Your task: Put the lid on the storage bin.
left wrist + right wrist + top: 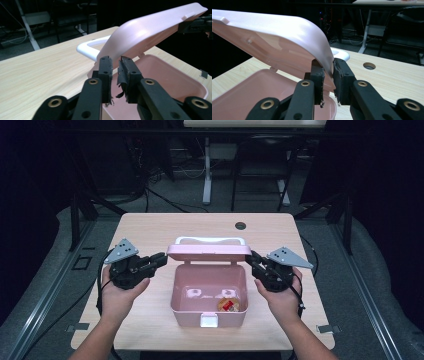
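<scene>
Both grippers pinched the pink box's raised lid [208, 251]: the left gripper [161, 259] clenched its left edge, the right gripper [251, 258] its right edge, forearms level.

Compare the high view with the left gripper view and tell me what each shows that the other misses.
High view alone: the snack packet lying in the pink box, the white latch on its front wall, both hands, and the left gripper and right gripper at opposite ends of the raised lid.

Left gripper view alone: close up, the left gripper's pads pinch the lid's edge with the lid tilted up.

Shared: the open box, the lid, the white handle and the wooden table.
</scene>
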The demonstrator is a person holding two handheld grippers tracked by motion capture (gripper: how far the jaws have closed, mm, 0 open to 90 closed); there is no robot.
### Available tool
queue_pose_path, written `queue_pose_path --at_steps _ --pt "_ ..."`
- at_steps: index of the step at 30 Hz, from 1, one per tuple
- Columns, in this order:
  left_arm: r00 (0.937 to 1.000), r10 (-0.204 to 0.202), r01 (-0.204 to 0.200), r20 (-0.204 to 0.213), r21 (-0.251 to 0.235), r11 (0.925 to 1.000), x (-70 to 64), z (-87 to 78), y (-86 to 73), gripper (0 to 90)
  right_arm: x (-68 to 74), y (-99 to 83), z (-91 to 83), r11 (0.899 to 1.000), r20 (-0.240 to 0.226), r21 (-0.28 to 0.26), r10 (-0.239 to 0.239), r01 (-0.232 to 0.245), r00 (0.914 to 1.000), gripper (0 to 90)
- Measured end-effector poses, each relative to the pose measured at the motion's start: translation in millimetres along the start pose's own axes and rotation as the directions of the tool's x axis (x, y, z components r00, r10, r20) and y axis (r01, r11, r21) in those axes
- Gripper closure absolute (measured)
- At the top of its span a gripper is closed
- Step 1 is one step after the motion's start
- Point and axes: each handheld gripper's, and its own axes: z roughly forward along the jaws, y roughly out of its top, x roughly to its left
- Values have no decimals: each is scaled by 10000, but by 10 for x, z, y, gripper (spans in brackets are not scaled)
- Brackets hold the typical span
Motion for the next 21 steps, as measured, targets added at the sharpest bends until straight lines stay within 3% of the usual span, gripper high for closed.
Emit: queue_pose_path --at_steps 5,21 --pt "9999 71 -71 124 29 10000 -21 -11 -23 867 4 -20 -12 10000 -13 -33 -19 19 10000 779" --pt "9989 133 -132 460 -13 9999 -118 11 -81 886 8 -163 -57 9999 -210 124 111 -108 9997 767"
